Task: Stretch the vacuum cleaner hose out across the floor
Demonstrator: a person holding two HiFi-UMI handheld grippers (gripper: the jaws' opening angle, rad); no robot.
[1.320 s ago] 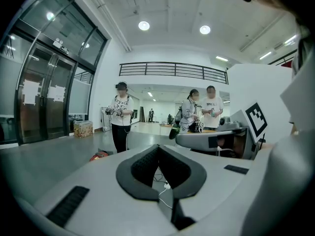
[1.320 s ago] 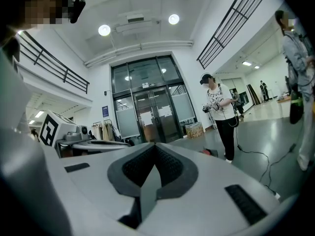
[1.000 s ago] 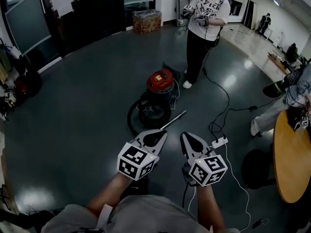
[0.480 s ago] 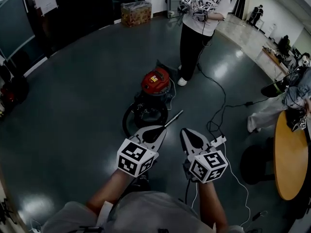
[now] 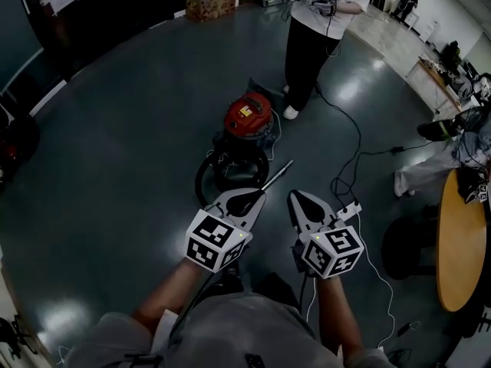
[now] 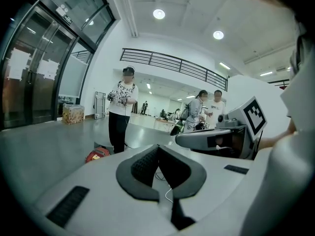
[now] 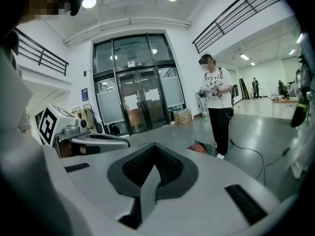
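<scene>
Left gripper (image 5: 245,199): my jaws closed, empty | Right gripper (image 5: 301,202): my jaws closed, empty | Hose (image 5: 200,184): coiled on the floor (image 5: 115,167) beside the red vacuum cleaner (image 5: 247,116), just ahead of both grippers, untouched.

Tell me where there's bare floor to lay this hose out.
Free: the wide floor left of the vacuum cleaner and its coiled hose, up to the dark glass wall. Crowded: the right side, with cables, a power strip, a standing person and the round table.
</scene>
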